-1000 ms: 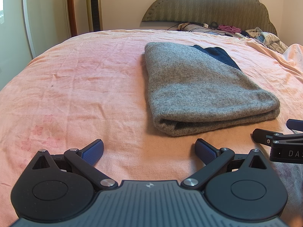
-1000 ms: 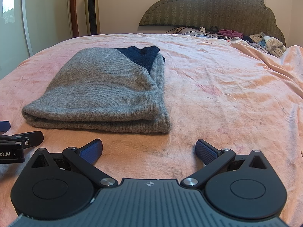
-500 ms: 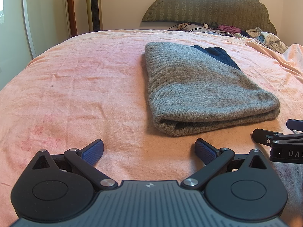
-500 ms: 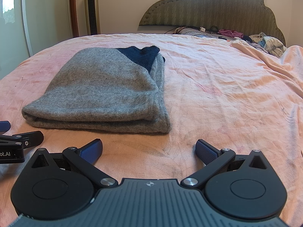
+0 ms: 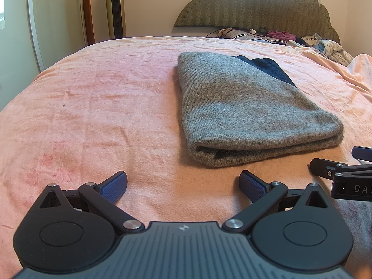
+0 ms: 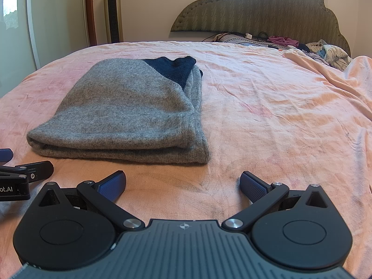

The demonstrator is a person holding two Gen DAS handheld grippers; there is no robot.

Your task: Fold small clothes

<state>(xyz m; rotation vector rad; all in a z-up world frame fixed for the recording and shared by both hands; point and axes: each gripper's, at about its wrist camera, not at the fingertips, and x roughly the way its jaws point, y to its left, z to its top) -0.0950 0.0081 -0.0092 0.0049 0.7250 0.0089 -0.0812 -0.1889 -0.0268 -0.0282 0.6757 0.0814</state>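
Grey knit sweater (image 5: 251,107) folded into a compact stack, lying flat on the pink bedsheet (image 5: 93,107) toward the middle of the bed, navy part (image 6: 172,68) peeking out at the far end. Left gripper (image 5: 183,183) and right gripper (image 6: 183,183) low over the sheet just short of the near folded edge, one at each side, jaws spread wide and released, grasping nothing. Likely placed so because the fold looks finished: nothing left to pinch, near edges squared and resting unaided
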